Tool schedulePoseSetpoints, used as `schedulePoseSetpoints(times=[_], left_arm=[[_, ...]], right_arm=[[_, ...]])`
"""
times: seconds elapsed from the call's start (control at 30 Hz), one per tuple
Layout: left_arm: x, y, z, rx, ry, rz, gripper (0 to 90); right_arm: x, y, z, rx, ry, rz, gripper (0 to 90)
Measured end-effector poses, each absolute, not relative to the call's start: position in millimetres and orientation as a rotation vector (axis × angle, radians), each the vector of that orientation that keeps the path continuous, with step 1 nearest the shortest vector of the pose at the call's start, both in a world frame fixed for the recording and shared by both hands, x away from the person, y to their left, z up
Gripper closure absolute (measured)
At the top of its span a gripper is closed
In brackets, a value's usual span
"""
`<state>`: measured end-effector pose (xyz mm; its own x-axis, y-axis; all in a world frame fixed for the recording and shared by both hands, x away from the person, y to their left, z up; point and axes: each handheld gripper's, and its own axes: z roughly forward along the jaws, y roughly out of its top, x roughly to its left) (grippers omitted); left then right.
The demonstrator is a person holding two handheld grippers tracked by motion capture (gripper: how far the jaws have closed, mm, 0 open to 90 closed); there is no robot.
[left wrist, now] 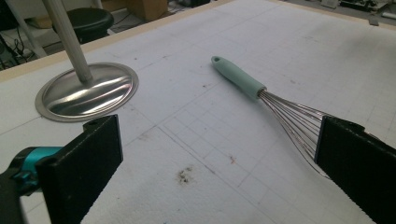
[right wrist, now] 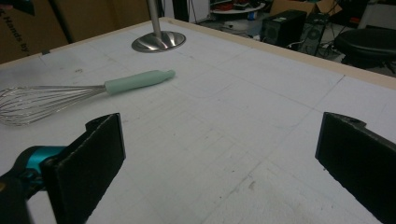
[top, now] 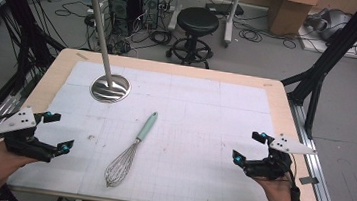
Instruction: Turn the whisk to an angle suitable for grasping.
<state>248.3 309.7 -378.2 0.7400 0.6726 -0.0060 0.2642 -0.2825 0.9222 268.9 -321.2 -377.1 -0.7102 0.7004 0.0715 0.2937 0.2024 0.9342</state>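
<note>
In the high view your left gripper sits at the lower left of the frame, over the edge of the white gridded mat, and its jaws stand wide apart with nothing between them. Your right gripper is at the lower right, just as widely spread and just as empty. Between the two, a little left of the frame's centre, the whisk lies flat on the mat, well apart from both grippers: its pale green handle points toward the upper right, and its wire loops fan out toward the bottom edge. In your left gripper view the whisk runs from the upper middle toward the right, where the wires pass behind the right-hand jaw; no pad touches it. In your right gripper view the whisk lies at the left of the frame, beyond the left-hand jaw, with its handle pointing right. The metal stand rests on its round shiny base in the upper left part of the mat, and its pole leans up toward the top of the frame. On the floor beyond the table stands a black stool.
</note>
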Motion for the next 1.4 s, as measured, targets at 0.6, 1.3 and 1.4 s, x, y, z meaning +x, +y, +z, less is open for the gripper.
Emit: schedulePoseSetpoints(times=[0.6, 1.3, 1.4], left_arm=[[248, 307, -371, 1.85, 0.687, 0.489, 1.7], [287, 264, -335, 2.046, 0.512, 0.443, 1.7], [293, 254, -332, 2.074, 0.484, 0.428, 1.7]], right_arm=[[274, -318, -380, 0.943, 2.139, 1.491, 0.5], [275, -322, -380, 0.958, 2.143, 1.495, 0.5], [275, -322, -380, 0.96, 2.137, 1.493, 0.5]])
